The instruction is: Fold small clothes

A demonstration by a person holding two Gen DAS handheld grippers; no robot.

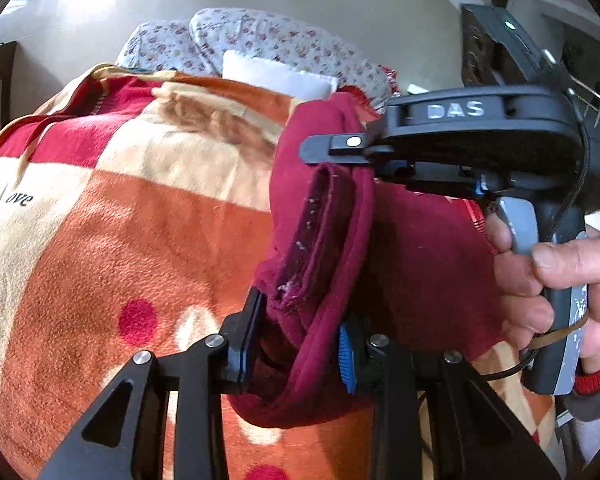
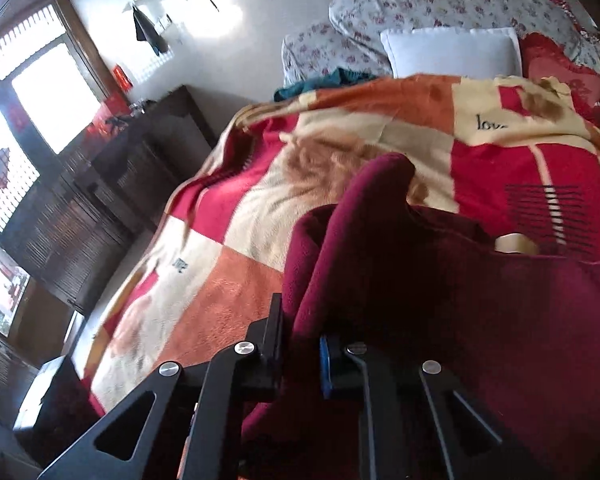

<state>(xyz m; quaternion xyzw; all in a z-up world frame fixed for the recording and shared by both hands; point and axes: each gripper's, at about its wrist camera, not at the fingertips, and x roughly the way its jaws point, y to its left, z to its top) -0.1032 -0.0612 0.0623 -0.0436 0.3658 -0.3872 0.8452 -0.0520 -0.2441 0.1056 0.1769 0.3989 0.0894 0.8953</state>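
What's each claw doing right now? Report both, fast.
Left claw: closed on the maroon garment.
Right claw: closed on the same maroon garment, held above the blanket.

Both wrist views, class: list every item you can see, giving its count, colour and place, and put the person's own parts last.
maroon garment: one, dark red, lifted above the bed, gripped by both claws
blanket: one, orange, cream and red patches, spread over the bed
white pillow: one, white, at the head of the bed
floral bedding: at least two pieces, pale with red flowers, behind the pillow
teal cloth: one, teal, at the blanket's far edge
dark wooden cabinet: one, dark brown, beside the bed, under the window
left claw: black, blue pads, shut on the garment
right claw: black, shut on the garment
hand: one, holding the right claw's handle
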